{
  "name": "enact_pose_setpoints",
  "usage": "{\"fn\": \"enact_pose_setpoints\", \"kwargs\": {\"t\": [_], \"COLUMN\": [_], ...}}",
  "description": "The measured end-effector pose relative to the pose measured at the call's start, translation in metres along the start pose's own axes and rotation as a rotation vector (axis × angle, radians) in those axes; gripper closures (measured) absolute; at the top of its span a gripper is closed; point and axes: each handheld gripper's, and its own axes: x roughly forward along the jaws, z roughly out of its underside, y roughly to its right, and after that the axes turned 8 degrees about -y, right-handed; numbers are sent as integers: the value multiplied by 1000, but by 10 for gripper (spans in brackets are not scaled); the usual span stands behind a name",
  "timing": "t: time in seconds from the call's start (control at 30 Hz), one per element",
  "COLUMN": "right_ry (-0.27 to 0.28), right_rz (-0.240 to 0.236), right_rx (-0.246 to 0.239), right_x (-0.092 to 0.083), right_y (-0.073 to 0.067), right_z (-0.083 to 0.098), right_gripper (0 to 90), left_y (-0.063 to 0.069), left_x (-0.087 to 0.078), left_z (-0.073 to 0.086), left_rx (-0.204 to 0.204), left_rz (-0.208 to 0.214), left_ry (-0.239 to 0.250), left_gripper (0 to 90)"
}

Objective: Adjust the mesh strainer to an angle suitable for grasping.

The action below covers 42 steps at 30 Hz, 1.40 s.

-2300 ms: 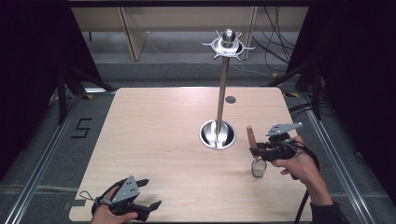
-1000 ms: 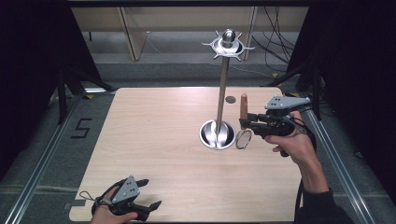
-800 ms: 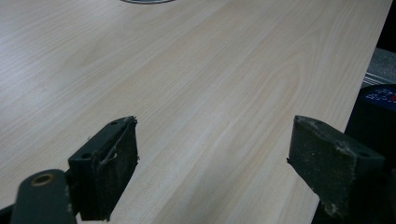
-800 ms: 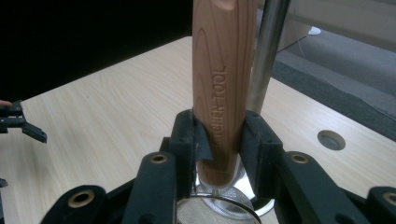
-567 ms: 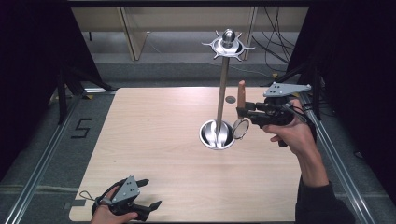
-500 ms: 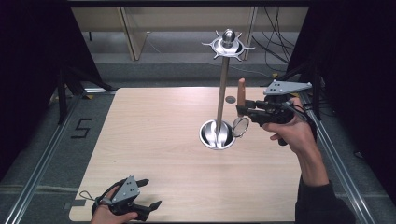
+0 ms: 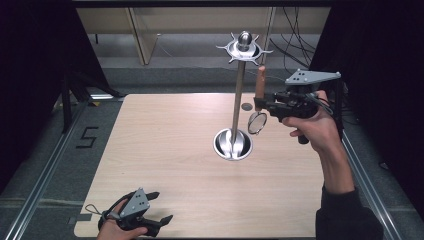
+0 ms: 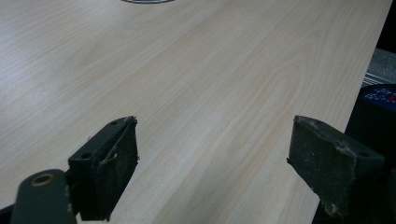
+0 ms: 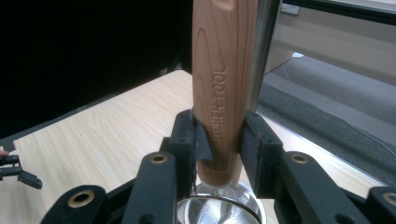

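Observation:
A small mesh strainer point(image 7: 257, 123) with a wooden handle point(image 7: 260, 80) hangs upright in the air, handle up, just right of the metal stand's pole point(image 7: 238, 100). My right gripper point(image 7: 260, 104) is shut on the handle's lower end. In the right gripper view the handle point(image 9: 219, 93) reads KITCHEN TOOL between the jaws, with the mesh bowl point(image 9: 219, 207) below and the pole point(image 9: 264, 51) close behind. The stand's hook ring point(image 7: 244, 47) sits above the handle's tip. My left gripper point(image 7: 160, 207) rests open near the table's front left edge, nothing between its jaws point(image 8: 212, 172).
The stand's round steel base point(image 7: 233, 145) sits mid-table, its edge at the top of the left gripper view point(image 8: 147, 1). A small dark disc point(image 7: 246, 106) lies on the wooden table point(image 7: 165, 140) behind the base. Cables and a shelf lie beyond the far edge.
My right gripper has carried the strainer up off the table's right side and in towards the pole, higher with each frame. The left gripper has stayed put.

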Motion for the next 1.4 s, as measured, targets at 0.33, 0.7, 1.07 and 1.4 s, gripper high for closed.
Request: {"fn": "enact_pose_setpoints", "kwargs": {"t": [0.33,0.7,1.07,1.4], "right_ry": [4,-17,-37,-64], "right_rz": [0,19,27,39], "right_rx": [18,13,34,26], "right_x": [0,3,8,14], "right_y": [2,4,6,9], "right_z": [-12,-19,-22,-22], "right_gripper": [687,687,687,686], "left_y": [-1,0,-1,-1], "left_x": [0,0,0,-1], "left_z": [0,0,0,0], "left_rx": [18,2,19,25], "left_rz": [-3,-2,-1,-3], "left_ry": [-2,1,1,1], "left_gripper": [153,152,152,152]}}
